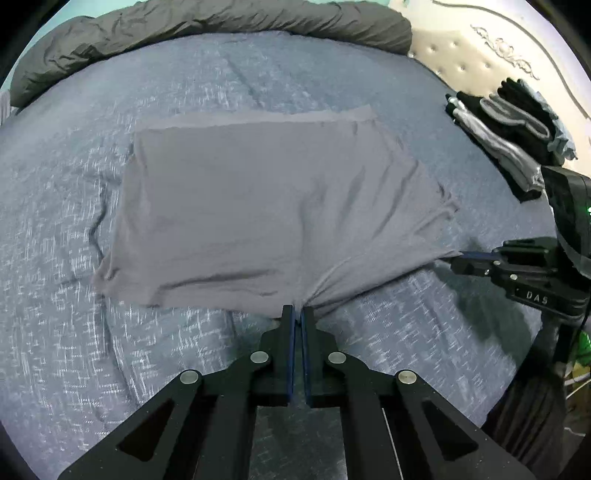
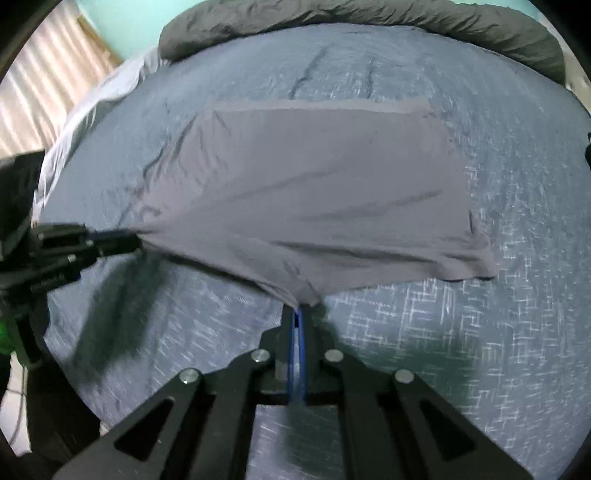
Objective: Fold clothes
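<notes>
1. Garment: a plain grey piece of clothing [image 1: 266, 206] lies spread on the blue-grey bedspread [image 1: 74, 332], roughly in the middle of the bed, its far edge straight and its body mostly flat with soft creases.
2. Near edge of that garment: it is drawn up into two gathered points, and folds fan out from each point across the cloth.
3. The left gripper [image 1: 297, 314] has its jaws pressed together on the near edge of the garment, with the fabric bunched at the tips of the blue-padded fingers [image 1: 291, 343].
4. The right gripper [image 2: 297, 312] is likewise clamped narrow on the garment, at another spot along the same near edge; cloth drapes over its tips in the right wrist view.
5. Seen from the left wrist view, the right gripper [image 1: 476, 260] reaches in from the garment's right side, pinching a corner there; from the right wrist view, the left gripper [image 2: 122, 238] comes in from the garment's left side in the same way.
6. Beyond the garment's far edge, a rumpled dark grey duvet [image 1: 207, 26] lies along the far side of the bed.
7. To the right of the garment and well apart from it, a stack of folded dark and light clothes [image 1: 509, 129] sits by the cream tufted headboard [image 1: 461, 55].
8. To the garment's far left in the right wrist view, pale striped curtains [image 2: 48, 92] hang past the bed's edge.
</notes>
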Available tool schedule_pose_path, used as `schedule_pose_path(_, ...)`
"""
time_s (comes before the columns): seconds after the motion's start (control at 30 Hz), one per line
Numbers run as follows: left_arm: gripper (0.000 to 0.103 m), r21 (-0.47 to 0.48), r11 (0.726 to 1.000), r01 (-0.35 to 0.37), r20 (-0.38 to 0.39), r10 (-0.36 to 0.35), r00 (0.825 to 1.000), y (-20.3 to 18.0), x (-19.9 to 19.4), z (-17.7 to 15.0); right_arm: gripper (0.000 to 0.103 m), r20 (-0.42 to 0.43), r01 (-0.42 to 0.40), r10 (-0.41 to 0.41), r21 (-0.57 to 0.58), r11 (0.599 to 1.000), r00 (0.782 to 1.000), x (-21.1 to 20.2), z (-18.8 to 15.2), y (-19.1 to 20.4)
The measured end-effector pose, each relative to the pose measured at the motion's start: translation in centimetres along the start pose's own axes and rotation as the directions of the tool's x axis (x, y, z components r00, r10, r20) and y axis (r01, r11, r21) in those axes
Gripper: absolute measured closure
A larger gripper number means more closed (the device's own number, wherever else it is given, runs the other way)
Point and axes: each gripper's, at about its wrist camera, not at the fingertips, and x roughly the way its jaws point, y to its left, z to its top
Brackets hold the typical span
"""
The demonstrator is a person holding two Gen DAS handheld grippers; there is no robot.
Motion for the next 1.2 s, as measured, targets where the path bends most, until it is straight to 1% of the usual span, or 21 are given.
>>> schedule_pose_path(0.1,0.100,0.004,1.000,-0.007,-0.030,0.007,1.000,-0.3,0.7,-0.6,0.102,-0.043,-0.006,0.005,-0.011,1.000,0.999,0.6,-1.1,-0.4)
schedule_pose_path(0.23,0.100,0.029,1.000,-0.007,-0.064,0.009,0.998,-1.1,1.2,-1.2,0.101,-0.061,-0.026,0.026,-0.003,1.000,0.998,1.1,-1.5,-0.5)
schedule_pose_path(0.4,0.099,0.011,1.000,0.002,-0.062,-0.001,0.998,-1.1,1.2,-0.8,0.100,-0.078,-0.038,0.040,0.032,0.999,0.996,0.9,-1.4,-1.2)
schedule_pose_path(0.43,0.099,0.014,1.000,0.002,-0.060,-0.001,0.998,-1.1,1.0,-0.6,0.098,-0.082,-0.039,0.042,0.037,0.999,0.996,0.7,-1.4,-1.4)
schedule_pose_path(0.5,0.096,0.011,1.000,0.004,-0.049,-0.004,0.999,-0.7,0.2,-0.3,0.096,-0.080,-0.052,0.055,0.045,0.998,0.995,-0.1,-1.4,-2.1)
schedule_pose_path(0.53,0.093,0.003,1.000,0.006,-0.041,-0.006,0.999,-0.3,-0.3,-0.1,0.095,-0.072,-0.061,0.065,0.051,0.997,0.995,-0.7,-1.3,-2.5)
schedule_pose_path(0.63,0.075,-0.045,0.999,0.007,-0.009,-0.007,1.000,1.7,-1.6,0.5,0.093,-0.033,-0.086,0.089,0.086,0.993,0.995,-2.1,-0.8,-3.8)
schedule_pose_path(0.67,0.072,-0.057,0.998,0.001,0.001,-0.001,1.000,2.3,-2.0,0.7,0.093,-0.014,-0.097,0.099,0.112,0.989,0.995,-2.4,-0.5,-4.3)
schedule_pose_path(0.77,0.072,-0.131,0.991,-0.040,0.016,0.043,0.999,5.0,-2.1,1.2,0.093,0.028,-0.113,0.110,0.187,0.976,0.994,-2.6,0.4,-5.4)
schedule_pose_path(0.87,0.072,-0.239,0.968,-0.079,0.013,0.085,0.996,8.1,-1.5,1.6,0.093,0.052,-0.142,0.133,0.226,0.964,0.990,-1.9,1.2,-5.1)
schedule_pose_path(1.0,0.071,-0.369,0.918,-0.143,0.006,0.156,0.988,12.2,-0.6,1.4,0.093,0.018,-0.150,0.149,0.172,0.974,0.989,0.2,1.8,-2.2)
schedule_pose_path(1.07,0.071,-0.409,0.902,-0.139,0.011,0.157,0.988,13.4,-0.2,1.3,0.093,-0.002,-0.144,0.146,0.149,0.978,0.989,1.1,2.0,-1.4)
schedule_pose_path(1.13,0.072,-0.419,0.898,-0.136,0.012,0.155,0.988,13.8,0.1,1.1,0.093,-0.024,-0.137,0.142,0.147,0.980,0.990,2.2,1.8,-1.0)
schedule_pose_path(1.2,0.072,-0.392,0.911,-0.130,0.006,0.144,0.990,13.6,0.6,0.9,0.093,-0.050,-0.124,0.132,0.140,0.982,0.990,3.0,1.5,-0.9)
